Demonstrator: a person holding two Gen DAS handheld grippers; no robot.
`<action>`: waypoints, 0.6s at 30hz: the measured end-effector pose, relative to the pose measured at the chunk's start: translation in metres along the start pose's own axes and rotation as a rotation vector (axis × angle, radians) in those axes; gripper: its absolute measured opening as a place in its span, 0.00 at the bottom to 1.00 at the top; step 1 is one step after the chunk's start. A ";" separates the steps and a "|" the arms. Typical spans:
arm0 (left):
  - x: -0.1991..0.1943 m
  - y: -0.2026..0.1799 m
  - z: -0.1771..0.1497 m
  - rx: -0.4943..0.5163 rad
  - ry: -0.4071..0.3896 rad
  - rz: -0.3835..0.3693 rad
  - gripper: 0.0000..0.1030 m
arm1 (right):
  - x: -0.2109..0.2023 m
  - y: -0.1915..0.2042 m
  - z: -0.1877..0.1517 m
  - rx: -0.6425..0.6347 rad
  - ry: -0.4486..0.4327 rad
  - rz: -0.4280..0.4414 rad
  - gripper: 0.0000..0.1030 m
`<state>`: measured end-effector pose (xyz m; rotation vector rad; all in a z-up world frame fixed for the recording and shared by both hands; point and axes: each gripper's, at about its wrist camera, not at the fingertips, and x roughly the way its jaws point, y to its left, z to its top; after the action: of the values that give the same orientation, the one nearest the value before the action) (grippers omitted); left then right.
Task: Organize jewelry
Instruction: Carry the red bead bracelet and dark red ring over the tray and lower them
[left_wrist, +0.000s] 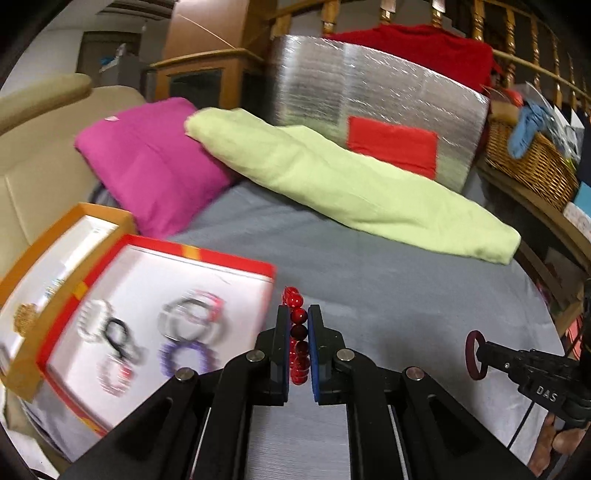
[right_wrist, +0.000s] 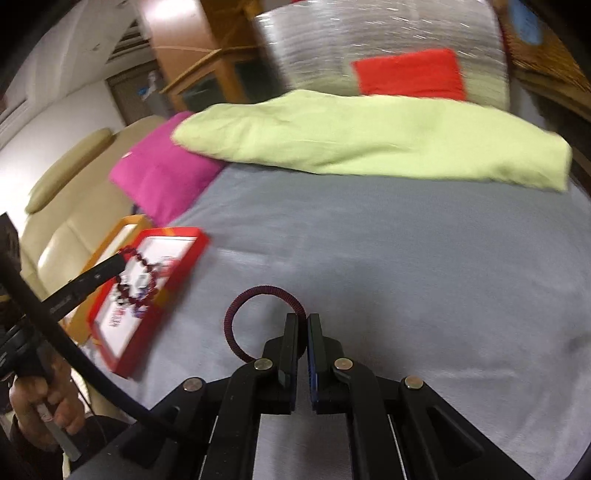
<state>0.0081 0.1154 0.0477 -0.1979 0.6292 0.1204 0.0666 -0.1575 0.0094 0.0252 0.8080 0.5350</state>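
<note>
My left gripper (left_wrist: 298, 314) is shut on a red bead bracelet (left_wrist: 297, 334) and holds it above the grey bed sheet, just right of a red-rimmed white box (left_wrist: 192, 254) with several bracelets and hair ties inside. In the right wrist view that bracelet (right_wrist: 138, 277) hangs over the box (right_wrist: 177, 266). My right gripper (right_wrist: 303, 321) is shut on a dark maroon hair tie (right_wrist: 258, 291), held above the sheet. In the left wrist view the right gripper (left_wrist: 480, 349) and its hair tie (left_wrist: 474, 354) are at the right.
An orange-rimmed box (left_wrist: 33, 266) with a gold item lies left of the red box. A pink pillow (left_wrist: 147, 162) and a green folded cloth (left_wrist: 351, 192) lie at the back of the bed. A silver padded panel (left_wrist: 369, 99) and a wicker basket (left_wrist: 532, 166) stand behind.
</note>
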 end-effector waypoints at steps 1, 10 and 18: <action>-0.002 0.010 0.003 -0.005 -0.007 0.010 0.09 | 0.002 0.010 0.004 -0.012 0.001 0.016 0.05; 0.006 0.096 0.021 -0.032 0.007 0.070 0.09 | 0.044 0.128 0.030 -0.142 0.030 0.170 0.05; 0.029 0.142 0.018 -0.058 0.051 0.050 0.09 | 0.091 0.173 0.027 -0.185 0.114 0.198 0.05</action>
<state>0.0171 0.2592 0.0244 -0.2424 0.6823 0.1821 0.0599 0.0402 0.0047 -0.0977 0.8688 0.8023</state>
